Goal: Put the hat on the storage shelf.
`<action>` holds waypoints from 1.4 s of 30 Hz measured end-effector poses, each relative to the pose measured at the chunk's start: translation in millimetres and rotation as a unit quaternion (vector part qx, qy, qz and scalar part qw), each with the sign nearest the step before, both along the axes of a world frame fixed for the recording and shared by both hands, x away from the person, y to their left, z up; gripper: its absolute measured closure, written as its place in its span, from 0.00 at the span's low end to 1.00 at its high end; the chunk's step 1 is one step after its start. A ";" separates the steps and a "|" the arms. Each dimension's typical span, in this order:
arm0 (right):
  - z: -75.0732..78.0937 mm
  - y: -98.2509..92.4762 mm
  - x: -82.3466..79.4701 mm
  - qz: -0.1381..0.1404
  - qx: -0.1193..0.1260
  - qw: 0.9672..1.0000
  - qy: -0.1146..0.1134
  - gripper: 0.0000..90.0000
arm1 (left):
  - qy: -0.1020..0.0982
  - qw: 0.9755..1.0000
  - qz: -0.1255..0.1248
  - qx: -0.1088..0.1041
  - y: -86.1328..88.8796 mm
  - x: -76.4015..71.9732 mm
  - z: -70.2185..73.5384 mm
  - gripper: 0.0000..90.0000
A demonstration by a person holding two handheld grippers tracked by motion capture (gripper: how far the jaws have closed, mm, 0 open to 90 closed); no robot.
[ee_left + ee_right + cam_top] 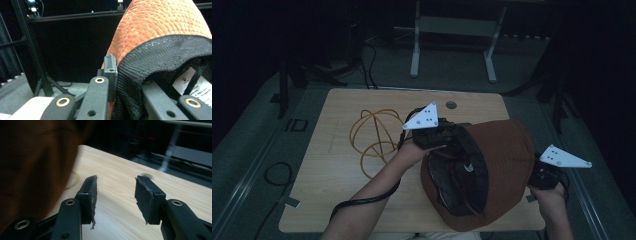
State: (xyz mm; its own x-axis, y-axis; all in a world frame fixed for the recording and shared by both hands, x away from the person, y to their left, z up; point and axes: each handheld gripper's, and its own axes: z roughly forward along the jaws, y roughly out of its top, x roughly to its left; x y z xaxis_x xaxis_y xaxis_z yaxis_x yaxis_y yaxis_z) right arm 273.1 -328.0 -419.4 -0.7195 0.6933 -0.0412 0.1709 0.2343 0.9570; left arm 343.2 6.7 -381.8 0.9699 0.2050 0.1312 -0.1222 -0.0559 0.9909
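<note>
Left gripper (447,137): black body, white three-cornered plate with dark screw dots, black cable (362,201) trailing along a bare forearm. Right gripper (116,195): black jaws, brass-ringed pivot screws, frayed pad edges; matching white plate at right of the high view.

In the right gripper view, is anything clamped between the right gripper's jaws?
No. The right gripper has its jaws apart with bare table showing between them, and the orange bag lies off to the side.
</note>
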 end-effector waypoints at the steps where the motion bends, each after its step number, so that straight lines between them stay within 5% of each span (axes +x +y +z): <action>1: 0.7 6.9 -2.2 0.021 -0.003 1.000 -0.009 0.58 | -0.001 1.000 -0.003 0.000 -0.9 -0.7 0.3 0.96; 5: 2.3 15.8 -3.7 0.053 0.001 0.998 -0.027 0.56 | -0.004 1.000 -0.019 0.000 -5.8 -4.0 0.0 0.96; 9: 3.8 22.6 -1.3 0.102 0.044 0.993 -0.029 0.57 | 0.002 1.000 -0.011 -0.004 -8.4 -4.2 -0.5 0.96; 17: 4.0 33.1 0.6 0.134 0.059 0.988 -0.046 0.51 | 0.009 1.000 -0.019 -0.003 -14.5 -5.9 -3.8 0.96; 23: 5.8 43.4 4.9 0.161 0.080 0.983 -0.043 0.56 | 0.009 1.000 -0.027 -0.002 -21.6 -9.2 -6.3 0.96; 28: 6.9 46.4 6.1 0.167 0.086 0.981 -0.040 0.69 | 0.013 0.999 -0.029 -0.003 -22.1 -8.6 -7.1 0.96; 31: 10.0 47.3 5.0 0.173 0.086 0.980 -0.040 0.94 | 0.015 0.999 -0.030 -0.001 -21.7 -8.1 -7.8 0.96; 39: 11.1 46.3 3.0 0.164 0.086 0.982 -0.033 0.98 | 0.014 0.999 -0.034 0.002 -21.0 -7.4 -8.2 0.94; 42: 11.0 45.8 1.2 0.152 0.076 0.985 -0.035 0.98 | 0.016 0.999 -0.032 0.012 -20.2 -6.7 -7.7 0.85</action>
State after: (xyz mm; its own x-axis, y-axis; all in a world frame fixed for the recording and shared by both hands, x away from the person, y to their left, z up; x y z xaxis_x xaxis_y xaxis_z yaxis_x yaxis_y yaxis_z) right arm 274.3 -282.2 -408.4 -0.8935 0.4489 -0.0100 0.0482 0.1181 0.9918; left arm 336.5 -13.5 -389.5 0.9847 0.1396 0.1043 -0.0948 -0.0731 0.9928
